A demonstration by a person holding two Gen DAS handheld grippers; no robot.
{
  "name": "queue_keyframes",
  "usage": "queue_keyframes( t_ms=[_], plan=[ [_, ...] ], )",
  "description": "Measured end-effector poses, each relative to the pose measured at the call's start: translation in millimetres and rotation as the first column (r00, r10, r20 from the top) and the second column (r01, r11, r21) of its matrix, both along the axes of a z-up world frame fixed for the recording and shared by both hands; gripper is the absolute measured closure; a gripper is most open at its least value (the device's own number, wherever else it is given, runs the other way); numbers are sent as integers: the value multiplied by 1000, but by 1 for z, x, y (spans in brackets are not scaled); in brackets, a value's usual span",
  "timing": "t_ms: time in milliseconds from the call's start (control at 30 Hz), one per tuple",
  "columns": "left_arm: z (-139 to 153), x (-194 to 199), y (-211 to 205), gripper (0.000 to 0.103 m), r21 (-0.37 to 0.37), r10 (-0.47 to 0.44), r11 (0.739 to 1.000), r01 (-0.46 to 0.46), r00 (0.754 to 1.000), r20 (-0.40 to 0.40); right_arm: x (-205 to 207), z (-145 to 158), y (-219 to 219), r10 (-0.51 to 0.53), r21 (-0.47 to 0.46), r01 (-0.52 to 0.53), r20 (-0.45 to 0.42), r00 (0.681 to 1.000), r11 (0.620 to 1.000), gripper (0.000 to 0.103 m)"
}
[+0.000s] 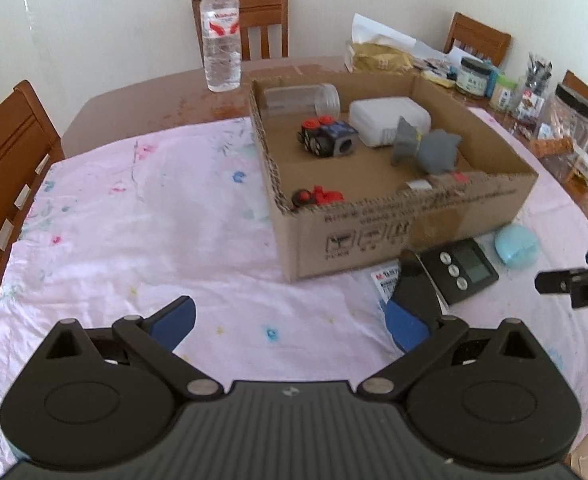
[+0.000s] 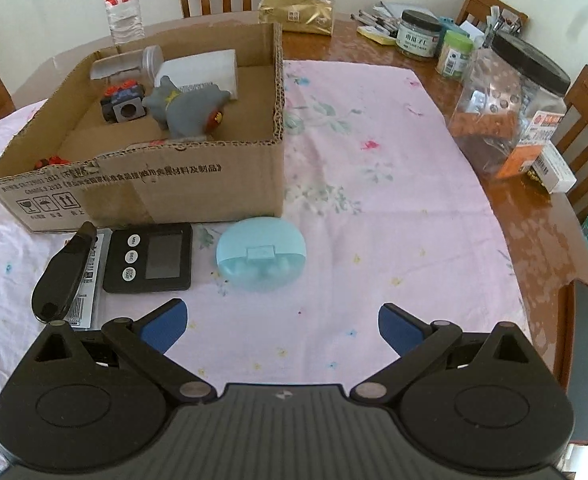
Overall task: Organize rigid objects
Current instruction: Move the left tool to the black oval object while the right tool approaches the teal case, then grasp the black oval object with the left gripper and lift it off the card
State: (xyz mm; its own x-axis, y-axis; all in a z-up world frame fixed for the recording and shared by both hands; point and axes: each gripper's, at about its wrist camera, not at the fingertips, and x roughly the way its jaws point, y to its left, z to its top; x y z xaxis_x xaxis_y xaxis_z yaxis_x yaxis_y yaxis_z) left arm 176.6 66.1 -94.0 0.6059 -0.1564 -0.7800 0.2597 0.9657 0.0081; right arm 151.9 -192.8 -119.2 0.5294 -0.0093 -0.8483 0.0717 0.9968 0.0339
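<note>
A cardboard box (image 1: 409, 220) (image 2: 154, 184) stands on the pink floral cloth. It holds a clear jar (image 1: 301, 100) on its side, a white container (image 1: 389, 120), a black cube toy (image 1: 327, 138), a grey toy figure (image 1: 425, 150) and a red-and-black toy (image 1: 317, 197). In front of the box lie a black timer (image 2: 150, 258) (image 1: 459, 268), a light blue round case (image 2: 261, 258) (image 1: 517, 246) and a white barcode packet (image 2: 88, 296). My left gripper (image 1: 290, 324) is open over bare cloth, its right finger (image 2: 64, 276) on the packet beside the timer. My right gripper (image 2: 282, 326) is open just short of the blue case, holding nothing.
A water bottle (image 1: 220, 36) stands behind the box. A gold tissue pack (image 2: 297, 14), small jars (image 2: 417, 34) and a large clear jar with a black lid (image 2: 509, 108) crowd the far right of the table. Wooden chairs (image 1: 10, 168) ring the table.
</note>
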Motion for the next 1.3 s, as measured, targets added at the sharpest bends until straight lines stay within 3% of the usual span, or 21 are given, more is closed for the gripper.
queue_keyframes(
  t_ms=[567,767,1000,1300],
  plan=[
    [-8,-4,-46,2,9,57,998,-56,996,-72,64,-32,-20,23,36,-25,56,998,999,0],
    [-15,1,-60,2,26,32,999,-30,996,-86,58,-35,-22,54,-17,-53,42,998,998,0],
    [-30,10,-71,2,46,5,999,0,994,-106,42,-36,-34,91,-12,-91,35,995,996,0],
    [-34,6,-51,2,41,49,998,-44,991,-127,26,-37,-38,104,-14,-103,65,992,995,0]
  ],
)
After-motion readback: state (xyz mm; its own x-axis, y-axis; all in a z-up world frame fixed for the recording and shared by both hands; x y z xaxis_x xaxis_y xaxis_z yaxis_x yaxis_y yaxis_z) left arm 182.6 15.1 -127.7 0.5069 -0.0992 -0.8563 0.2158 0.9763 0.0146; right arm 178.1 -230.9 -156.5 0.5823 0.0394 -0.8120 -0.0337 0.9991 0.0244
